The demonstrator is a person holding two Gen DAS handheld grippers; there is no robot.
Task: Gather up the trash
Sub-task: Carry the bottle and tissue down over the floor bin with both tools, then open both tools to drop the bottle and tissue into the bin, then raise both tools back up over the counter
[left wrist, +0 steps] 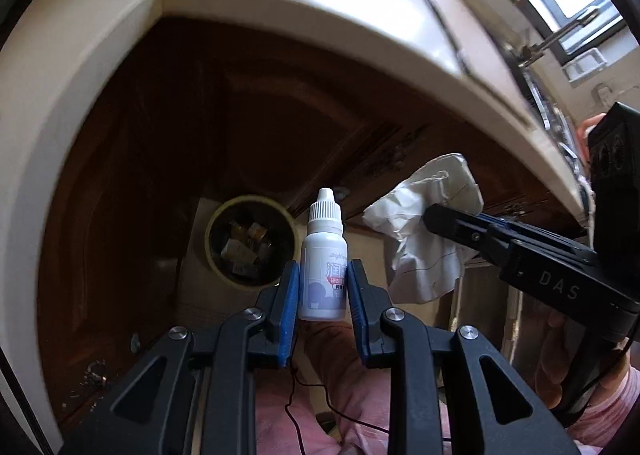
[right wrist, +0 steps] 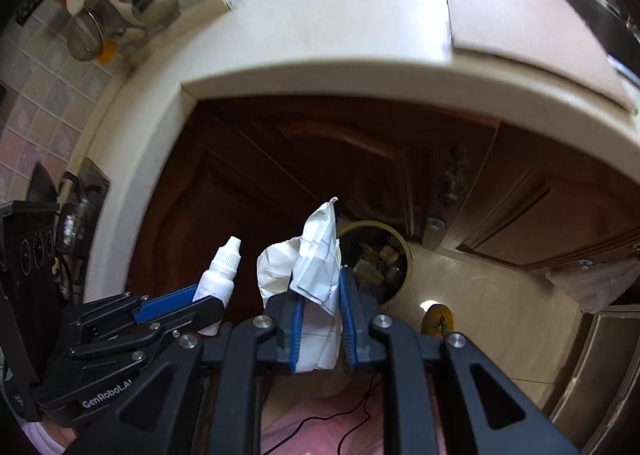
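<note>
We can read only a few texts here. On the black body of the right gripper (left wrist: pixel 434 221), seen from the left wrist camera, stand the pale capital letters "DAS". On the black body of the left gripper (right wrist: pixel 208 305), seen from the right wrist camera, we read "GenRobot.AI" in white, though the last letters are partly cut by a finger in front.

The small white dropper bottle (left wrist: pixel 323 259) has a printed label with large blue Chinese characters; we make out the first one as "润", and the rest is hidden by the blue pad. Above it is a faint line in Latin letters, too blurred for us to read.
</note>
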